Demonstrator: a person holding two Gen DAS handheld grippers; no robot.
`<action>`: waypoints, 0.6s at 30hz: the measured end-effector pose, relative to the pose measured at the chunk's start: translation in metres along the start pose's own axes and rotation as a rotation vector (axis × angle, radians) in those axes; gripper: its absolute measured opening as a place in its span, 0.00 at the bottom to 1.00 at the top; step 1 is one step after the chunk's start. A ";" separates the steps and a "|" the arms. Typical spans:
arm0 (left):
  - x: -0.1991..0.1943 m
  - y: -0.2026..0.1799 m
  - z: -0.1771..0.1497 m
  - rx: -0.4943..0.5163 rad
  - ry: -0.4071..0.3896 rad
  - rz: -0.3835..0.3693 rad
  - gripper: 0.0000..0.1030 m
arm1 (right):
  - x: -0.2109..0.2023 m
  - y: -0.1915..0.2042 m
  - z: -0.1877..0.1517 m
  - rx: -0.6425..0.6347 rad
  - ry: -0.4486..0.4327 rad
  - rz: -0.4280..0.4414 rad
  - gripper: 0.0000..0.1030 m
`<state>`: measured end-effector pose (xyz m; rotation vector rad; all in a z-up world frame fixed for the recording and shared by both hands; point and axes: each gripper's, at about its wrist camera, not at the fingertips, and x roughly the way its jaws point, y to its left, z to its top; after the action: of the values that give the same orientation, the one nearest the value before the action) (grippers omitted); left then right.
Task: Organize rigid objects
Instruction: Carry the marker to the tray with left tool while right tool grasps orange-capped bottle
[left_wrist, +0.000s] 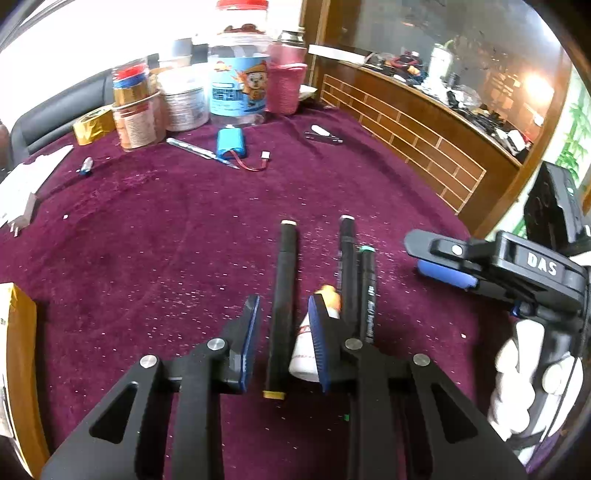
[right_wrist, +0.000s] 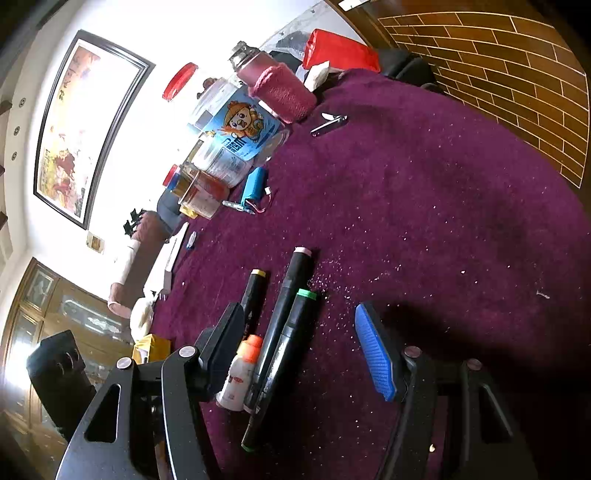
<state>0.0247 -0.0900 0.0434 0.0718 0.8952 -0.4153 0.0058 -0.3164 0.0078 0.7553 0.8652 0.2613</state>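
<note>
Three black markers lie side by side on the purple cloth: a yellow-capped marker, a white-capped marker and a green-capped marker. A small white bottle with an orange cap lies between them. My left gripper is open, its jaws on either side of the yellow-capped marker without touching it. My right gripper is open above the markers and the bottle; it also shows in the left wrist view.
At the back stand several jars, a pink-sleeved bottle and tape rolls. A blue battery pack with wires, a pen, nail clippers and a small blue item lie on the cloth. A yellow box is at left.
</note>
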 end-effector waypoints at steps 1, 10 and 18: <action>-0.001 0.001 -0.001 -0.004 -0.003 0.009 0.25 | 0.001 0.000 0.000 0.000 0.003 0.001 0.56; 0.018 -0.018 -0.001 0.130 -0.020 0.146 0.33 | 0.002 -0.002 -0.001 -0.005 -0.003 -0.031 0.56; 0.050 -0.009 0.005 0.166 0.017 0.155 0.26 | 0.006 -0.001 -0.002 -0.025 0.001 -0.071 0.56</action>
<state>0.0526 -0.1151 0.0091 0.2960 0.8644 -0.3445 0.0083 -0.3134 0.0024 0.6995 0.8868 0.2088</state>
